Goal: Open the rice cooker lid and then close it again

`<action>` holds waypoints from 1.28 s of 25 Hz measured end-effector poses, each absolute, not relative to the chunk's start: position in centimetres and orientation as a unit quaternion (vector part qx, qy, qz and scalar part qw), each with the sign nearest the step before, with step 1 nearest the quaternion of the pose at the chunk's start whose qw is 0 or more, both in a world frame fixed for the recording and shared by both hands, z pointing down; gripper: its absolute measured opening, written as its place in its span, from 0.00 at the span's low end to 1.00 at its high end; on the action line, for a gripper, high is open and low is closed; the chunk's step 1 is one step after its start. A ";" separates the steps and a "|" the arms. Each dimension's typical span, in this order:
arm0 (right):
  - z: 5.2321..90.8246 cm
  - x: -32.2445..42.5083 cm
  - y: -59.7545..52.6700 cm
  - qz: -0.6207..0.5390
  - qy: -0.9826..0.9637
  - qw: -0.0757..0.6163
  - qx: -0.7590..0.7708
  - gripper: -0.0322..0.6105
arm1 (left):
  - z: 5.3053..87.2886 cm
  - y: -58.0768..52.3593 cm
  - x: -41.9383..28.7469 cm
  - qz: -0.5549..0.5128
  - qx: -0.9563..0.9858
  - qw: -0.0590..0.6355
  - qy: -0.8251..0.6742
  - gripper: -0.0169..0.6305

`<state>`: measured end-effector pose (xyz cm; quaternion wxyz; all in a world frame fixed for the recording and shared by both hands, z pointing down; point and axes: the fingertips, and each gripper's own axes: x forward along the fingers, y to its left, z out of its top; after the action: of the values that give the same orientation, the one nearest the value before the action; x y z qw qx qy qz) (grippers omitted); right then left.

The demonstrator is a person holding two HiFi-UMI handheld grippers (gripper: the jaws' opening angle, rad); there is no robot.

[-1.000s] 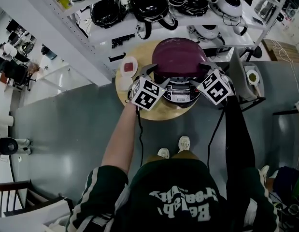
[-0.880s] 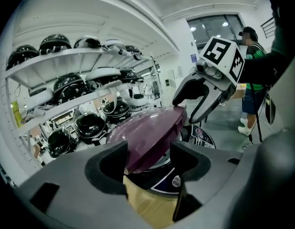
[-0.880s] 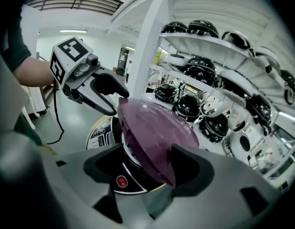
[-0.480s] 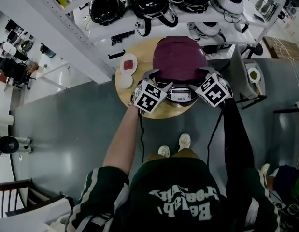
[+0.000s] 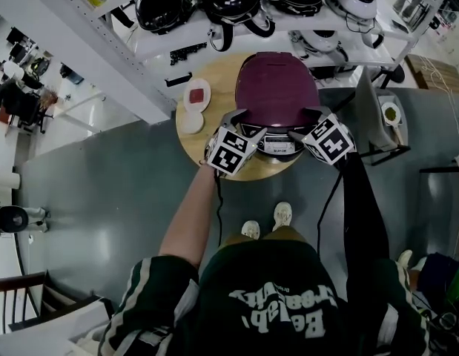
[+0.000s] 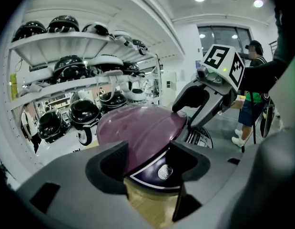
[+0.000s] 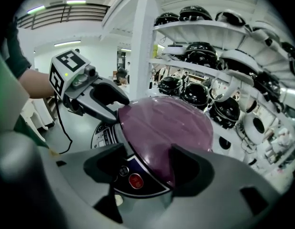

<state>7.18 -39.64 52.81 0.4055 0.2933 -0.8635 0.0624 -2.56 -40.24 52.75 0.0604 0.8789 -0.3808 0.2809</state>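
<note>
The rice cooker stands on a round wooden table; its purple lid lies low over the body, and I cannot tell whether it is latched. My left gripper sits at the lid's front left corner, my right gripper at the front right. In the left gripper view the jaws stand wide with the lid's rim between them. The right gripper view shows the same: wide jaws straddling the lid's edge above a red button. The control panel faces me.
A small white dish with red contents and a white disc lie on the table's left side. Shelves behind hold several black and white rice cookers. A grey stand is at the right. My feet are near the table.
Both grippers have sunk together with the lid, which has come down from a raised tilt to lie low over the body. The jaws keep the same width.
</note>
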 end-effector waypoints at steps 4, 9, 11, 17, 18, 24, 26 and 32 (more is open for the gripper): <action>53.0 7.2 -39.8 0.072 -0.863 0.410 0.287 0.56 | 52.8 -40.4 -2.4 0.278 0.881 0.068 -0.377 0.45; 53.2 7.2 -39.8 0.085 -0.864 0.407 0.284 0.56 | 52.9 -40.4 -2.5 0.274 0.882 0.081 -0.374 0.45; 53.3 7.1 -39.9 0.090 -0.864 0.405 0.284 0.56 | 52.9 -40.4 -2.4 0.269 0.884 0.088 -0.373 0.45; 53.3 7.0 -39.9 0.108 -0.865 0.396 0.288 0.56 | 53.0 -40.5 -2.4 0.269 0.883 0.109 -0.369 0.45; 53.2 7.0 -39.9 0.112 -0.866 0.393 0.290 0.56 | 52.9 -40.5 -2.4 0.268 0.883 0.111 -0.369 0.45; 53.2 6.8 -40.1 0.124 -0.868 0.370 0.306 0.62 | 53.1 -40.5 -2.5 0.257 0.885 0.109 -0.373 0.45; 53.3 6.8 -40.1 0.118 -0.868 0.370 0.310 0.62 | 53.1 -40.5 -2.4 0.256 0.885 0.108 -0.374 0.45; 53.2 6.8 -39.9 0.093 -0.874 0.348 0.327 0.61 | 53.1 -40.4 -2.6 0.250 0.884 0.100 -0.383 0.45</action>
<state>6.78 -39.92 53.24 0.3476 0.3266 -0.8740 0.0930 -2.59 -40.36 53.10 0.0998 0.8837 -0.3827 0.2502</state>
